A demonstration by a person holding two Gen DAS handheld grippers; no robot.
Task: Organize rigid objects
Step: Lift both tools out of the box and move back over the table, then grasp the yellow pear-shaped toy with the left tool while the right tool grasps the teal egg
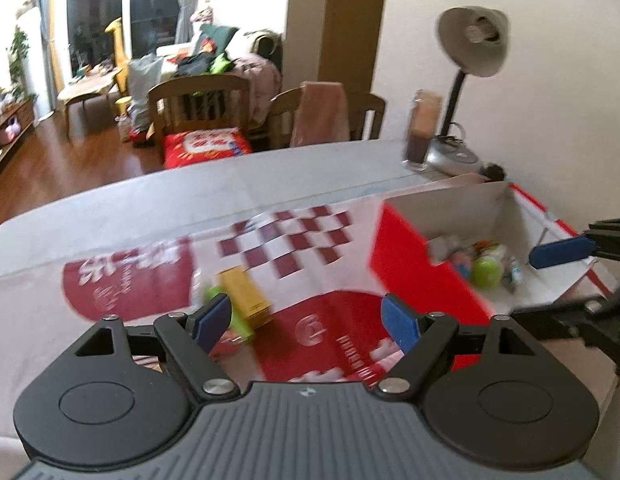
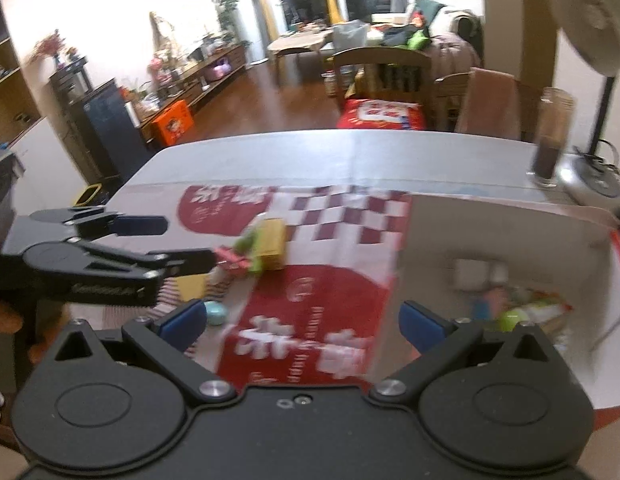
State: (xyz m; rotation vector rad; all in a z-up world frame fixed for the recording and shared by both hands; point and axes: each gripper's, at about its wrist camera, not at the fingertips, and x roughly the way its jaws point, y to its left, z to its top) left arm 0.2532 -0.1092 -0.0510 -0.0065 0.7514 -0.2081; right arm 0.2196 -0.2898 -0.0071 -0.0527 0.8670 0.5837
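Note:
A red-and-white open box (image 1: 406, 256) stands on the table at the right, holding several small items, among them a green ball (image 1: 487, 273); the box also shows in the right wrist view (image 2: 438, 236). A yellow box (image 1: 246, 296) lies with green and pink pieces on the printed sheet (image 1: 310, 240); it shows in the right wrist view (image 2: 272, 242) too. A teal egg-shaped object (image 2: 215, 313) lies nearer. My left gripper (image 1: 308, 320) is open and empty above the sheet. My right gripper (image 2: 302, 322) is open and empty beside the box.
A tall glass of dark drink (image 1: 421, 136) and a desk lamp (image 1: 470, 40) stand at the table's far right. Two wooden chairs (image 1: 198, 104) stand behind the far edge. The grey table (image 1: 230, 184) stretches beyond the sheet.

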